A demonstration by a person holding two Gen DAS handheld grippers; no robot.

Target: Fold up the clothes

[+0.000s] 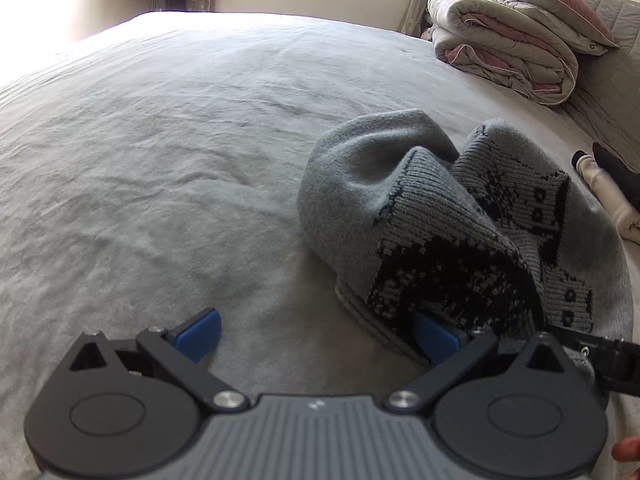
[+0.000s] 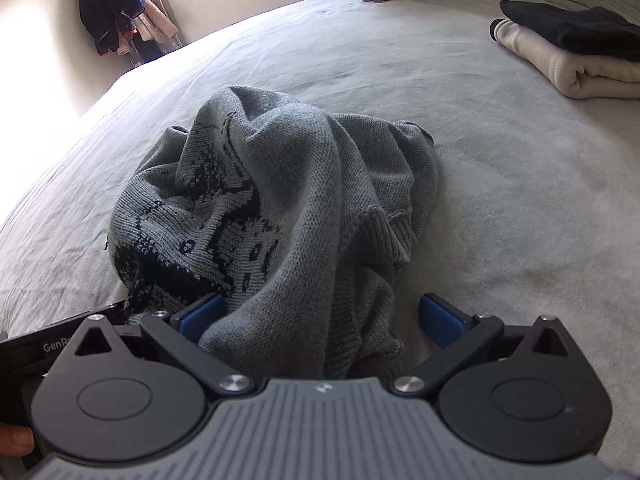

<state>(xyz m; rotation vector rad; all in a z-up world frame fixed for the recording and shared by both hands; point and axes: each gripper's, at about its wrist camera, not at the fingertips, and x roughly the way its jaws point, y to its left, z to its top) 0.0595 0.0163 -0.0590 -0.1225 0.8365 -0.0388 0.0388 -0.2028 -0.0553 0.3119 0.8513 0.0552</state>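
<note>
A grey knitted sweater (image 1: 440,216) with a dark pattern lies crumpled in a heap on the bed (image 1: 160,160). My left gripper (image 1: 318,336) is open; the heap's left edge drapes over its right blue fingertip (image 1: 434,338), and the left fingertip (image 1: 200,338) is bare above the sheet. In the right wrist view the same sweater (image 2: 288,200) spills down between the spread jaws of my right gripper (image 2: 320,320), which is open. Cloth lies against its left fingertip (image 2: 200,318); the right fingertip (image 2: 440,318) is free.
A folded cream garment (image 2: 576,68) with a black one (image 2: 580,28) on top sits at the bed's right side. A rolled quilt and pillow (image 1: 516,44) lie at the far right corner. Clothes (image 2: 112,12) hang by the wall beyond the bed.
</note>
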